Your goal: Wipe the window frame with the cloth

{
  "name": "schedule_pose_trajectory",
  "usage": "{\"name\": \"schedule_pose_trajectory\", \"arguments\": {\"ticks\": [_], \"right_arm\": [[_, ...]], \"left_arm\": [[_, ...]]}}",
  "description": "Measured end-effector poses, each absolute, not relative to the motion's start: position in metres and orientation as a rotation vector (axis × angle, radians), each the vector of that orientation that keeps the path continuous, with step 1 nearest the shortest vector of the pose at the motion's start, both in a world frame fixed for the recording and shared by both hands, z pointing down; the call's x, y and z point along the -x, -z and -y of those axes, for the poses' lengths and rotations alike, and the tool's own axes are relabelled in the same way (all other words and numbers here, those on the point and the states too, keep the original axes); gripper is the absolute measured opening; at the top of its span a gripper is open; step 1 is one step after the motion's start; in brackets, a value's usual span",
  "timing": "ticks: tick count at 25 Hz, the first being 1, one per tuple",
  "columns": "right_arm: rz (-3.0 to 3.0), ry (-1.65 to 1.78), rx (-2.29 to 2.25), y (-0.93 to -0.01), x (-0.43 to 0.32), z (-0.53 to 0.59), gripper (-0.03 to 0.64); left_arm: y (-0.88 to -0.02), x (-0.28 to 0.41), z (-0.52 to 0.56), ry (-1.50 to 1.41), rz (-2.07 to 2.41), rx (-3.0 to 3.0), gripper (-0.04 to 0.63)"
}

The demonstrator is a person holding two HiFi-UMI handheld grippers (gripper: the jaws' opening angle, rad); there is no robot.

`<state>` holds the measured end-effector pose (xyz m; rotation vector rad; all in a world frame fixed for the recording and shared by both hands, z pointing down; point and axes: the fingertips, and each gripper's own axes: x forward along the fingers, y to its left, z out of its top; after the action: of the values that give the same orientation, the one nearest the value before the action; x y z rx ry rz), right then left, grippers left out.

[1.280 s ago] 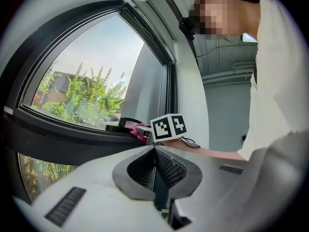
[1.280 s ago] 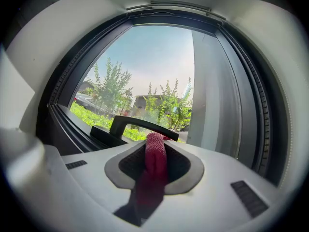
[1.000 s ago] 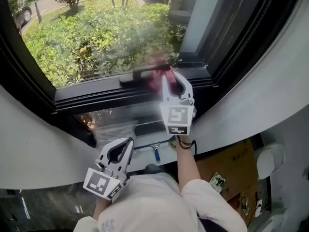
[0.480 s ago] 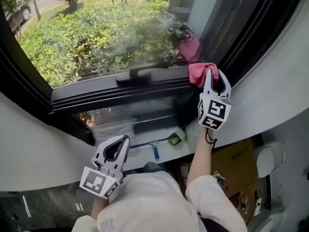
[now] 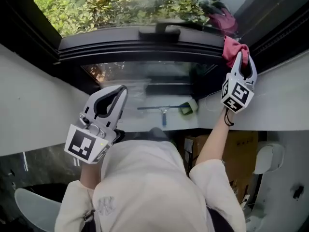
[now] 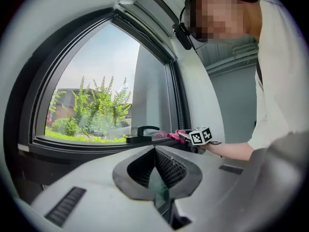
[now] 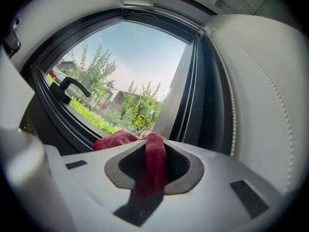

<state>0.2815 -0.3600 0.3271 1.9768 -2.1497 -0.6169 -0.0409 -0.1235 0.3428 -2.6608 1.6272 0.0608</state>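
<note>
The black window frame [image 5: 145, 45] runs across the top of the head view, with a black handle [image 5: 159, 32] on its lower rail. My right gripper [image 5: 240, 62] is shut on a red cloth [image 5: 231, 48] and presses it against the frame's lower right corner. In the right gripper view the red cloth [image 7: 154, 163] hangs between the jaws of the right gripper [image 7: 153, 146], bunched against the frame [image 7: 193, 95]. My left gripper [image 5: 113, 98] is held low and away from the window, shut and empty. The left gripper [image 6: 155, 149] points at the window, with the cloth [image 6: 174, 135] far ahead.
A squeegee with a blue handle [image 5: 161, 111] and a green sponge [image 5: 189, 106] lie on the ledge below the window. A cardboard box [image 5: 241, 153] sits lower right. White walls flank the window on both sides. A bead cord [image 7: 231, 105] hangs by the right wall.
The right gripper has carried the cloth rightward along the lower rail, from near the handle into the right corner. The left gripper has risen slightly, and the head view has tilted down.
</note>
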Motion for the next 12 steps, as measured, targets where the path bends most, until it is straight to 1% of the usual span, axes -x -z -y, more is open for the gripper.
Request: {"name": "schedule_pose_trajectory", "arguments": {"ticks": [6,12], "right_arm": [[2.178,0.579,-2.02,-0.327,-0.281,0.36,0.092],[2.185,0.555,-2.036,-0.329,-0.282,0.361,0.092]], "left_arm": [[-0.338,0.073,0.119,-0.06,-1.719,2.583,0.011],[-0.343,0.083,0.113,-0.068,-1.77,2.575,0.011]]}}
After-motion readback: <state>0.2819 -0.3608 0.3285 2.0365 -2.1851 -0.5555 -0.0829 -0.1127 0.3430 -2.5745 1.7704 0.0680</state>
